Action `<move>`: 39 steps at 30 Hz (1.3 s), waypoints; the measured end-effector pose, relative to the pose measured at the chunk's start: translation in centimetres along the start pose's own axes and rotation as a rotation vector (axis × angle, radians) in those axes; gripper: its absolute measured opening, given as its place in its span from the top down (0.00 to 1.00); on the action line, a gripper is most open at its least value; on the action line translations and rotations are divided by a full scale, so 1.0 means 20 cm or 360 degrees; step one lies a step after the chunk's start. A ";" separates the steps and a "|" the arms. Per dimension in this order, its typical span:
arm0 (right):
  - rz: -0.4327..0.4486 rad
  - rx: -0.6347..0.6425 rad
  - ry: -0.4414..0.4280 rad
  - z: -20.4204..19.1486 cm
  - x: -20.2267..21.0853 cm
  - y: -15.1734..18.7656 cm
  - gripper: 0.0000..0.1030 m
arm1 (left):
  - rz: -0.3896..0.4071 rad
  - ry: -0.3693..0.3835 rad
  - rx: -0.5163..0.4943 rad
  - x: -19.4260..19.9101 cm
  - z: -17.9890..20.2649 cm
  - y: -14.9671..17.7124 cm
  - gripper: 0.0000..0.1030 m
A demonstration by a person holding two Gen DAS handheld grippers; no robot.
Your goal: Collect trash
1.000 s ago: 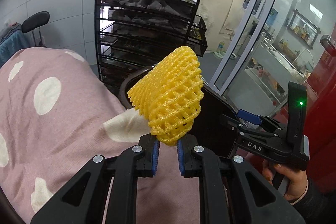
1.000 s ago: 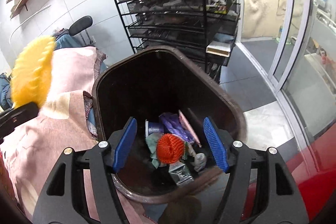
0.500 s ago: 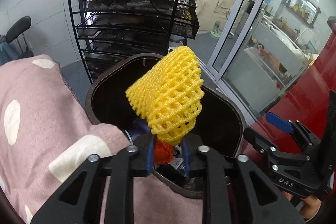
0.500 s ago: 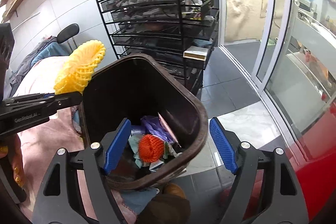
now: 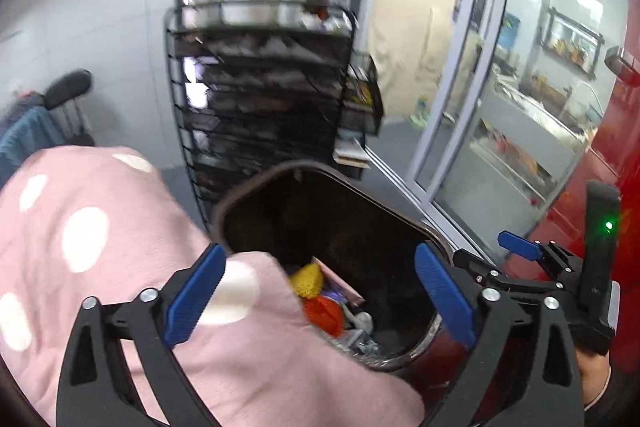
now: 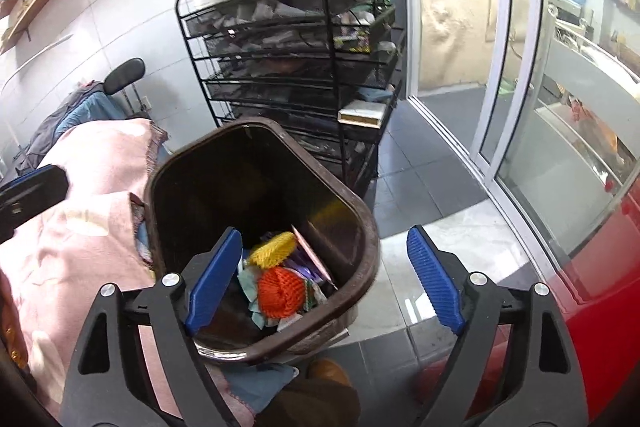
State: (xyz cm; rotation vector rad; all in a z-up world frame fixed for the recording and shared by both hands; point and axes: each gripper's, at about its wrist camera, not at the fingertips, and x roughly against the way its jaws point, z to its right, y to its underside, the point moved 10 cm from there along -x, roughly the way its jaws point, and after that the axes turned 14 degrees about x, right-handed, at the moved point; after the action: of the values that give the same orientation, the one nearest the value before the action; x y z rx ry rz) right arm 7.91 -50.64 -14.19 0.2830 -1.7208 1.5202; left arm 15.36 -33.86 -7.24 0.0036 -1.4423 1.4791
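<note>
A dark brown trash bin [image 6: 362,211] [image 5: 424,233] stands on the floor beside a pink dotted blanket. The yellow foam fruit net [image 6: 272,247] [image 5: 307,279] lies inside it on top of other trash, next to an orange foam net [image 6: 280,293] [image 5: 324,311]. My left gripper [image 5: 318,295] hangs over the bin's near rim, its jaws opening wide with nothing between the pads. My right gripper [image 6: 326,285] is above the bin's right rim, jaws also opening and empty. In the left wrist view the right gripper [image 5: 520,259] shows at the right edge.
A black wire rack [image 6: 292,67] with bottles and clutter stands just behind the bin. The pink blanket [image 5: 100,247] covers the left side. Glass sliding doors [image 6: 512,67] and a red surface [image 6: 600,287] lie to the right. A grey tiled floor [image 6: 424,183] runs between them.
My left gripper opened and let go of the yellow net, which dropped into the bin beside the orange net. The right gripper's jaws spread a little wider.
</note>
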 end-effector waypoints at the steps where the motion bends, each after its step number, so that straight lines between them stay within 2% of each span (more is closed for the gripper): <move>1: 0.0021 0.0012 -0.0004 -0.02 0.01 -0.01 0.16 | 0.0047 -0.0030 0.0000 0.06 -0.03 0.00 0.05; 5: 0.0116 0.0085 -0.0034 -0.12 0.07 -0.06 0.10 | 0.0189 -0.0199 0.0012 0.26 -0.17 0.01 0.05; 9: 0.0222 0.0179 -0.0101 -0.29 0.16 -0.10 0.06 | 0.0309 -0.0314 0.0170 0.48 -0.37 0.05 0.05; 12: 0.0307 0.0252 -0.0174 -0.42 0.23 -0.12 0.05 | 0.0350 -0.0463 0.0244 0.61 -0.52 0.10 0.05; 15: 0.0383 0.0295 -0.0251 -0.55 0.31 -0.13 0.05 | 0.0423 -0.0625 0.0278 0.74 -0.65 0.15 0.05; 17: 0.0418 0.0326 -0.0312 -0.64 0.37 -0.14 0.05 | 0.0517 -0.0737 0.0279 0.83 -0.71 0.19 0.05; 20: 0.0449 0.0368 -0.0376 -0.75 0.43 -0.13 0.05 | 0.0581 -0.0821 0.0276 0.93 -0.78 0.23 0.05; 25: 0.0485 0.0430 -0.0482 -0.93 0.54 -0.09 0.05 | 0.0623 -0.0879 0.0315 1.04 -0.83 0.31 0.05; 32: 0.0496 0.0501 -0.0533 -1.10 0.63 -0.01 0.05 | 0.0692 -0.0785 0.0431 1.11 -0.82 0.36 0.05; 39: 0.0488 0.0524 -0.0540 -1.13 0.66 0.03 0.05 | 0.0696 -0.0802 0.0346 1.11 -0.78 0.38 0.05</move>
State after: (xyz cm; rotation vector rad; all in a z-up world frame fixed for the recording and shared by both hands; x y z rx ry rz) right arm 8.28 -25.52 -6.61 0.4863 -1.8274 2.0834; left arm 9.60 -6.50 -3.44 0.2216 -1.7443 2.0969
